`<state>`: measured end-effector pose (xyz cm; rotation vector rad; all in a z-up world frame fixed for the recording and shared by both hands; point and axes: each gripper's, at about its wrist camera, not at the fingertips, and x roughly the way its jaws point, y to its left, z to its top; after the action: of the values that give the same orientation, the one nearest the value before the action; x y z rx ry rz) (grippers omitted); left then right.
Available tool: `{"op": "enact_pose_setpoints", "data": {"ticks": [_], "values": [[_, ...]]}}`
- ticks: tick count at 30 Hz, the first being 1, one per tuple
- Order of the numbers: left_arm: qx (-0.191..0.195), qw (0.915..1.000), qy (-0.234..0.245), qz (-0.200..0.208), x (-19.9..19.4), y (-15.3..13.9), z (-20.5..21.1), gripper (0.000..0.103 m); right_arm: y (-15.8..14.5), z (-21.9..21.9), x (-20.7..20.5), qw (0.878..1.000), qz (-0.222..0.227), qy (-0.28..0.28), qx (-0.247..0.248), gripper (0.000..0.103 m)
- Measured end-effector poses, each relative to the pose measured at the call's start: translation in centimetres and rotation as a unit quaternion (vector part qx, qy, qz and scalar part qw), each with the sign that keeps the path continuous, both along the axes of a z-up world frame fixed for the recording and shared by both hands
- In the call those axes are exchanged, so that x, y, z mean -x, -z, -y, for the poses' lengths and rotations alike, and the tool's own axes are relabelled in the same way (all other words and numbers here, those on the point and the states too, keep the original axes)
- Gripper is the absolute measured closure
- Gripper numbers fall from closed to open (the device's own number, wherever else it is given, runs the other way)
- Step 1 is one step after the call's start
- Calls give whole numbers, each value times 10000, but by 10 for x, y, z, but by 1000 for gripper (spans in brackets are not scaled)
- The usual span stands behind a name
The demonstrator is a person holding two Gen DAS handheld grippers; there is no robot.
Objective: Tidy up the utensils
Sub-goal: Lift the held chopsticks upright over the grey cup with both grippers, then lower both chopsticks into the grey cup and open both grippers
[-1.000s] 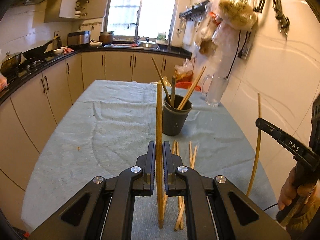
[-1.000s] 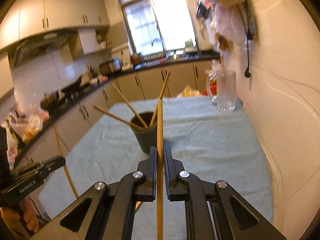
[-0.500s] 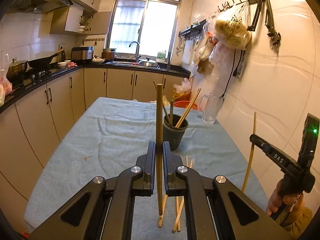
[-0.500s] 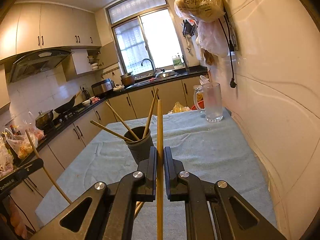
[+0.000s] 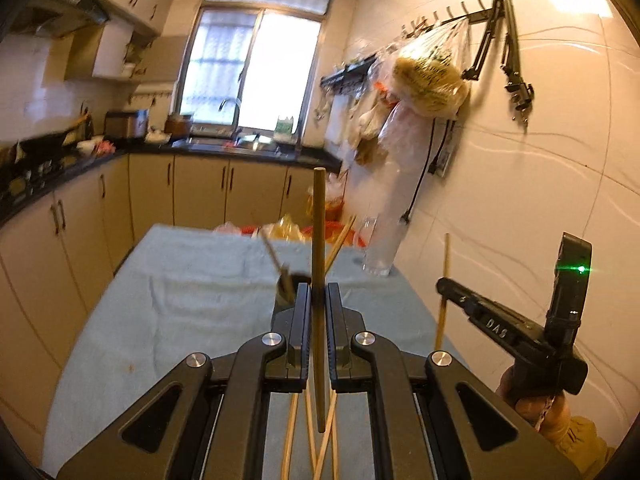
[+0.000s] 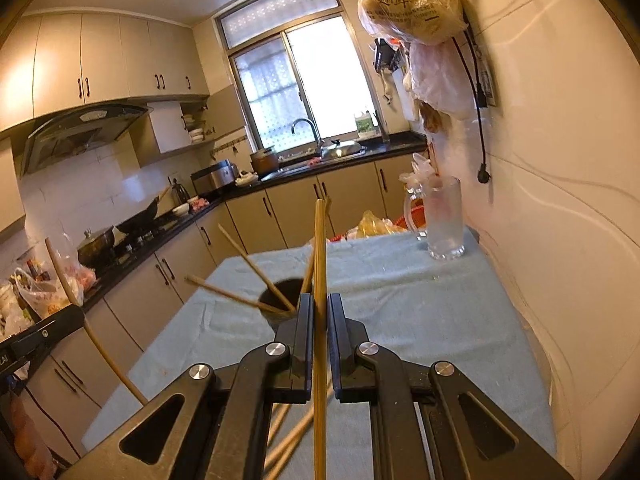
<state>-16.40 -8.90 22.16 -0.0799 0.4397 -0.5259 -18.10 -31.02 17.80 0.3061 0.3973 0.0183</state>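
My left gripper (image 5: 318,294) is shut on a wooden chopstick (image 5: 319,240) held upright, above and in front of the dark utensil cup (image 5: 289,286). My right gripper (image 6: 320,304) is shut on another upright chopstick (image 6: 319,248), just in front of the same cup (image 6: 280,300), which holds several chopsticks (image 6: 252,266). Loose chopsticks (image 5: 316,440) lie on the teal cloth below both grippers. The right gripper also shows in the left wrist view (image 5: 444,286), the left gripper at the left edge of the right wrist view (image 6: 78,314).
A glass mug (image 6: 442,220) stands at the table's far right by the tiled wall. Plastic bags (image 6: 412,0) hang on the wall above it. Bags and a red basket (image 5: 320,228) sit beyond the table's far edge. Kitchen counters (image 6: 160,220) run along the left.
Both grippers have risen with their chopsticks and tilted upward, so the cup and table sit lower in both views. The left wrist view is blurred by motion.
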Motion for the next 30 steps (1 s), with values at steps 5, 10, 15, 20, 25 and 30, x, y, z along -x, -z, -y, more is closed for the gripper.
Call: {"op": "enact_pose_setpoints", "data": {"ticks": [5,10,15,20,25,30], "values": [[-90,9990,-16,426,-35,-16,34,97,-17,3,-32,9997,221,36,-21,96],[-379,9954,-227,846,-76,-23,61,97,-29,5,-69,9994,323,19,-80,96],[-471,9937,-481,899,-122,-22,73,97,-38,6,-109,9988,432,-42,-232,96],[-251,9959,-532,690,-154,-21,73,97,-41,7,-145,9972,543,-39,-511,96],[-287,9966,-561,535,-173,-9,79,97,-36,6,-176,9964,664,183,-485,96],[-387,9973,-501,364,-184,6,86,97,-17,-2,-198,9968,585,334,-438,96]]}}
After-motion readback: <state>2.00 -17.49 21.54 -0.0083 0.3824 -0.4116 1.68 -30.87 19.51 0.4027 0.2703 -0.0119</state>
